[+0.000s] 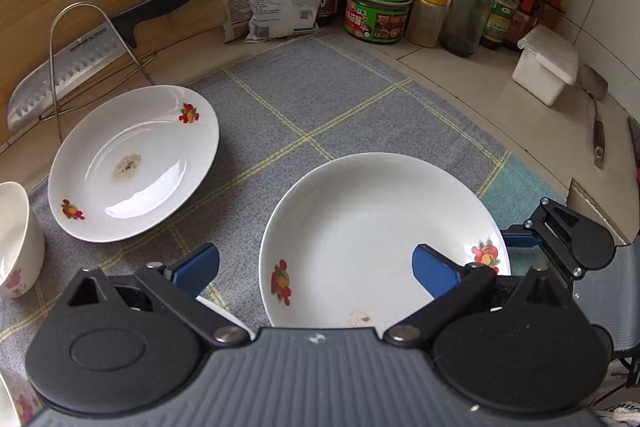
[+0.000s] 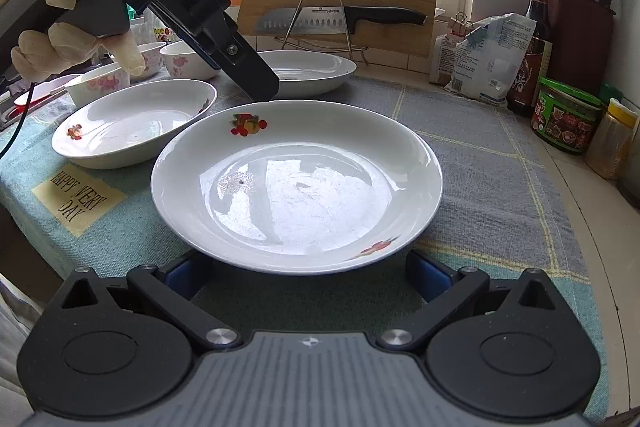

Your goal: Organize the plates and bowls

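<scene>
Left gripper (image 1: 316, 269): fingers spread wide, holding nothing. The near white plate (image 1: 380, 239) lies between and ahead of the blue pads; the right pad (image 1: 434, 275) overlaps the plate's inner surface, while the left pad (image 1: 196, 269) stands clear of its rim, over the grey checked cloth (image 1: 320, 99). Whether the right pad touches the plate cannot be told.

Right gripper (image 2: 308, 273): fingers likewise spread wide, empty. The same plate (image 2: 296, 183) sits directly ahead, its near rim overhanging the gap between the two pads, which lie low at either side beneath the rim.

Further out, ahead and left of the left gripper, a second plate (image 1: 134, 163) with a brown stain rests on the cloth. A bowl (image 1: 18, 239) stands at the far left.
</scene>
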The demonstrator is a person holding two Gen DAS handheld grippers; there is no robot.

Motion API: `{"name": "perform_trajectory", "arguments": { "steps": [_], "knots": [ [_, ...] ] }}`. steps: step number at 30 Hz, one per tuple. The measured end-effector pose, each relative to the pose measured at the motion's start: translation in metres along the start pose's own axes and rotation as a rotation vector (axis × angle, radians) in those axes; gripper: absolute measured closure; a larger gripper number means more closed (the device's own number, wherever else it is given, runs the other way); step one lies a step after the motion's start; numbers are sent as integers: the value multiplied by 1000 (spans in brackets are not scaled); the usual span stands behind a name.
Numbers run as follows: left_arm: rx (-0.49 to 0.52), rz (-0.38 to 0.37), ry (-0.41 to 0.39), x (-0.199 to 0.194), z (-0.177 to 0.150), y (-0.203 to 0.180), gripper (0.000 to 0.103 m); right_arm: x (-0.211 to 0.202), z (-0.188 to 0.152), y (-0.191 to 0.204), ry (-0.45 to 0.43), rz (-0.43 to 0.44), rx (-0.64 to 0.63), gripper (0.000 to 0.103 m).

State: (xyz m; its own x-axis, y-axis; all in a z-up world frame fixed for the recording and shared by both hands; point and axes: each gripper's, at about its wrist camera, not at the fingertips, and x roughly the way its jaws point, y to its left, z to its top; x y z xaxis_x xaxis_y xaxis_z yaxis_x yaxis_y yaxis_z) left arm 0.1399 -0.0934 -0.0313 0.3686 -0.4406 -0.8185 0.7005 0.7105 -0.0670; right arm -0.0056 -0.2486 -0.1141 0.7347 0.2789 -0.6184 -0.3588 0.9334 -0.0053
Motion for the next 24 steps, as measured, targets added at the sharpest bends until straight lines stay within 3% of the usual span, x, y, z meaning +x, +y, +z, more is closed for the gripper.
{"name": "perform_trajectory", "arguments": {
  "steps": [10, 24],
  "knots": [
    [70, -140, 71, 33, 17, 15, 5, 3, 7, 4, 46, -12, 6, 0],
    [64, -189, 182, 62, 26, 18, 27, 8, 11, -2, 49, 54, -44, 0]
  ]
}}
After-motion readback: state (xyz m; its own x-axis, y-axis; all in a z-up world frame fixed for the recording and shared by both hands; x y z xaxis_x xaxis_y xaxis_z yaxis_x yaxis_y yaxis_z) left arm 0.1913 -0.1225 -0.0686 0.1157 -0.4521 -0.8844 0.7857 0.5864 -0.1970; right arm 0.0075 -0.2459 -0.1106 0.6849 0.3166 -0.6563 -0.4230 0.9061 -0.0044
